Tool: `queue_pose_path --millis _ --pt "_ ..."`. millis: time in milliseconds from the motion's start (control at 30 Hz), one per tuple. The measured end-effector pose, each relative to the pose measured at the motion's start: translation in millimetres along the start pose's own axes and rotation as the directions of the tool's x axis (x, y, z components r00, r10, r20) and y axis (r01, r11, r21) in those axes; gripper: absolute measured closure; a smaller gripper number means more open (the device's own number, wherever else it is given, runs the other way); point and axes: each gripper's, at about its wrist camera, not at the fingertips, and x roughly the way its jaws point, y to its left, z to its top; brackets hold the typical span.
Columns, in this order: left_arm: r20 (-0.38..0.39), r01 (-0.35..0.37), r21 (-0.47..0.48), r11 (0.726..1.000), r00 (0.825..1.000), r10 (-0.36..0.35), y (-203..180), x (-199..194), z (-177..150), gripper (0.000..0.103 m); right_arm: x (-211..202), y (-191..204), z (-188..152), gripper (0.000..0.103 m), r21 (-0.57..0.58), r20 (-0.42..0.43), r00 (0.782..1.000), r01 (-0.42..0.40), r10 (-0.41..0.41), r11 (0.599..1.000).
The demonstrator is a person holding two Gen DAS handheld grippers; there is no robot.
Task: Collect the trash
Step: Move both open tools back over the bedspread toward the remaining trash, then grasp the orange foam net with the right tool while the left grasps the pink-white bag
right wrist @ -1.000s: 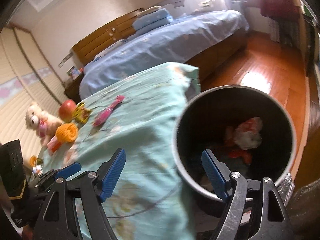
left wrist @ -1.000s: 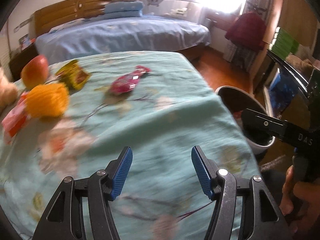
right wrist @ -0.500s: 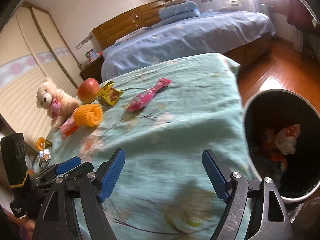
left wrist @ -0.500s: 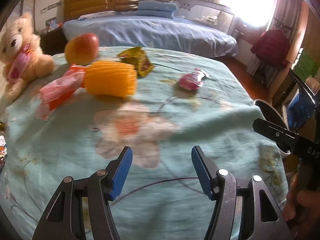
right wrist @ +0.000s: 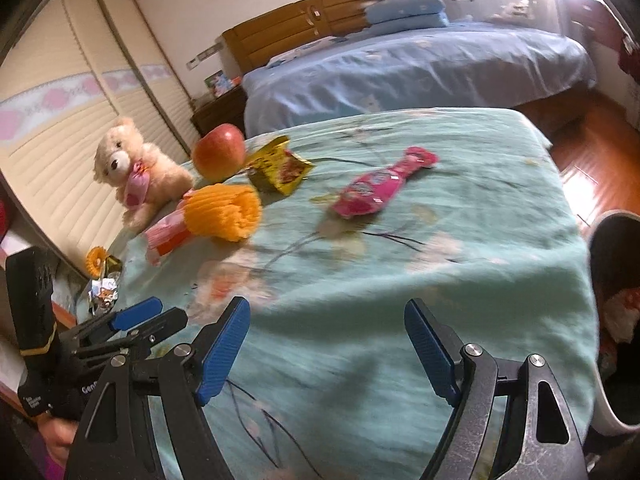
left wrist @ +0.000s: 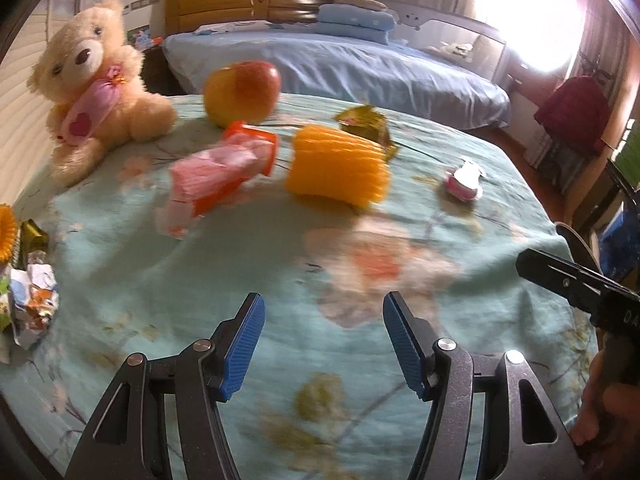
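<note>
On the teal cloth lie a pink candy wrapper (right wrist: 380, 190) (left wrist: 464, 182), a yellow snack wrapper (right wrist: 280, 168) (left wrist: 366, 122), an orange foam fruit net (left wrist: 338, 166) (right wrist: 224, 212) and a pink-orange packet (left wrist: 218, 176) (right wrist: 166, 236). More crumpled wrappers (left wrist: 30, 300) (right wrist: 102, 294) lie at the left edge. My left gripper (left wrist: 322, 344) is open and empty over the near cloth. My right gripper (right wrist: 326, 350) is open and empty, right of the left one. The dark trash bin (right wrist: 612, 312) with trash inside stands at the right.
A teddy bear (left wrist: 88, 84) (right wrist: 136, 168) and an apple (left wrist: 242, 92) (right wrist: 219, 152) sit at the table's far left. A blue bed (left wrist: 340, 68) stands behind. Wooden floor (right wrist: 588, 152) lies to the right.
Both grippers have swung left, away from the bin and toward the trash on the table. The bin has slid to the right edge of the right wrist view. Both stay open.
</note>
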Motion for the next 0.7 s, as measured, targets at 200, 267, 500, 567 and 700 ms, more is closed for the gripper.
queue_pose_path --millis 200,267,500,567,700 --pt "0.003 -0.049 -0.012 0.999 0.999 0.049 23.3 5.8 10.3 0.039 20.2 20.5 8.7 0.022 -0.05 -0.029 0.999 -0.032 0.031 0.998" --pt "0.001 -0.059 -0.015 0.998 0.998 0.059 30.5 8.5 14.1 0.038 26.9 26.6 12.9 0.022 -0.063 -0.036 0.999 -0.041 0.039 0.997" --pt "0.014 -0.1 0.004 0.995 0.995 0.1 49.5 19.9 36.0 0.031 53.4 48.7 27.0 0.022 -0.107 -0.069 0.995 -0.085 0.078 0.991" --pt "0.02 -0.103 0.008 0.995 0.995 0.103 55.9 24.0 43.2 0.026 61.3 54.6 30.5 0.022 -0.122 -0.079 0.993 -0.096 0.087 0.988" --pt "0.029 -0.11 0.017 0.994 0.994 0.109 65.3 32.2 55.2 0.026 75.7 63.6 36.5 0.022 -0.139 -0.095 0.99 -0.115 0.102 0.984"
